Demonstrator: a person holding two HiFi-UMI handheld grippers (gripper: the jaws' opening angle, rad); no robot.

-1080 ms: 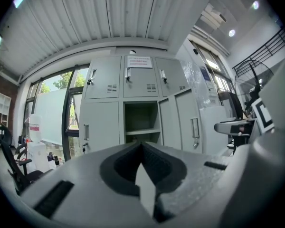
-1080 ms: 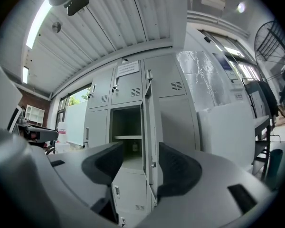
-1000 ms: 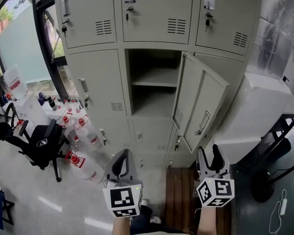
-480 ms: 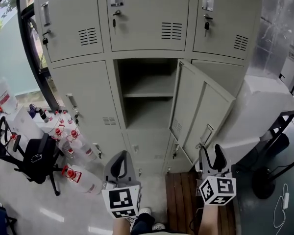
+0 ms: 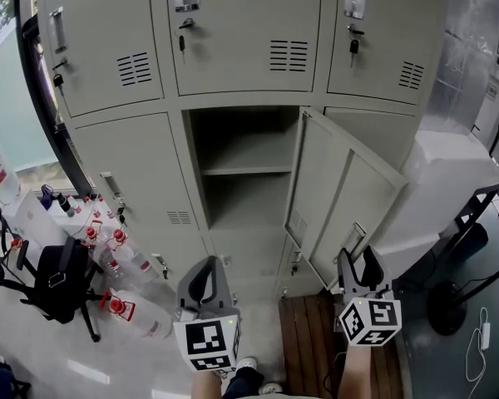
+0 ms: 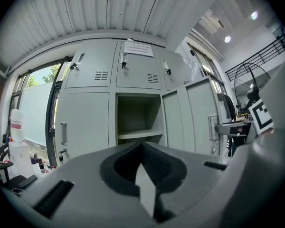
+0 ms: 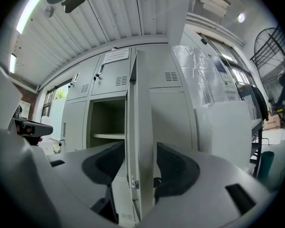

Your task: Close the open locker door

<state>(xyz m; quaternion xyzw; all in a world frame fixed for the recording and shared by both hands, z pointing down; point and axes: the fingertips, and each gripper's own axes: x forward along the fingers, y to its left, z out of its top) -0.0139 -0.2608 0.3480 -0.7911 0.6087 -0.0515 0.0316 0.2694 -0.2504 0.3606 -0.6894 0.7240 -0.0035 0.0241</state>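
The grey locker bank fills the head view. Its middle compartment (image 5: 237, 169) stands open with one shelf inside. The open locker door (image 5: 341, 194) swings out to the right, handle low on its outer face. My right gripper (image 5: 358, 260) is open just below that handle. In the right gripper view the door's free edge (image 7: 140, 127) stands upright between the spread jaws of the right gripper (image 7: 140, 163); contact cannot be told. My left gripper (image 5: 206, 266) is shut and empty, low in front of the lockers. From the left gripper (image 6: 142, 146) the door (image 6: 199, 113) shows at the right.
Several red-capped water bottles (image 5: 108, 252) and a black office chair (image 5: 54, 281) stand at the lower left by the window. A white covered unit (image 5: 449, 181) sits right of the lockers, with a wooden floor board (image 5: 303, 339) below the door. A fan (image 7: 275, 70) stands far right.
The view has shifted closer to the lockers and to the right. Both grippers keep their places at the bottom of the view; the right one now sits closer under the door handle.
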